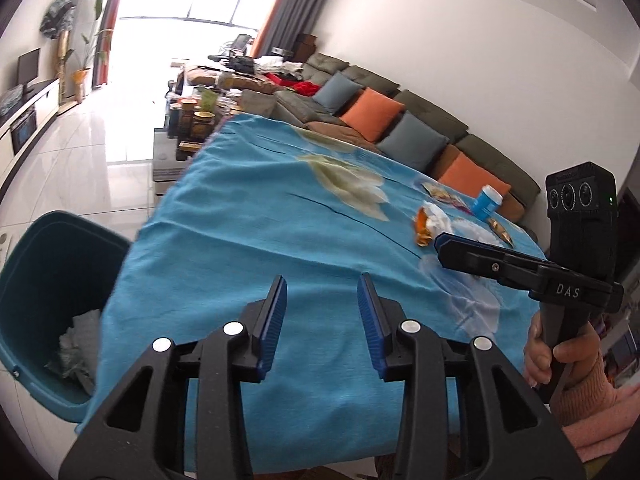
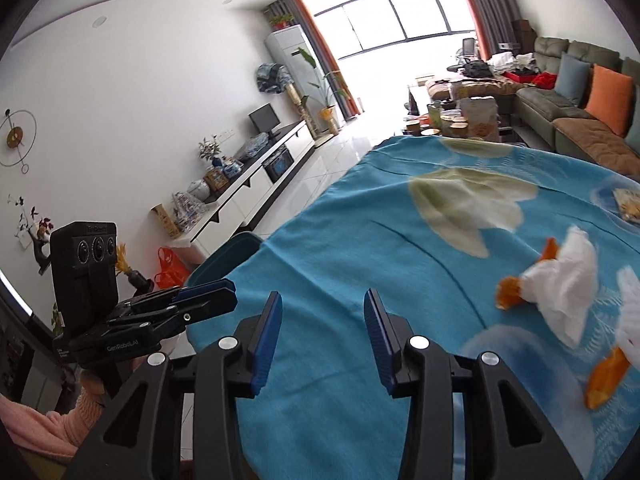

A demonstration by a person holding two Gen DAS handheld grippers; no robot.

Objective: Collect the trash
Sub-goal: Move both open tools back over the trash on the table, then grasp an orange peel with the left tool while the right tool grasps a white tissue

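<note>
Right now both grippers hang over the blue tablecloth, nothing between the jaws. Left gripper: jaws apart, empty. Right gripper: same, apart & empty. Trash on cloth, right wrist view: 2 white tissue wads w/ orange peel, near one w/ long axis running lower-right to upper-left, 2nd at the frame edge; 1 flat wrapper further back. Left wrist view adds 1 blue cup, upright. 1 teal bin just beside the table's left edge, crumpled paper inside.
</note>
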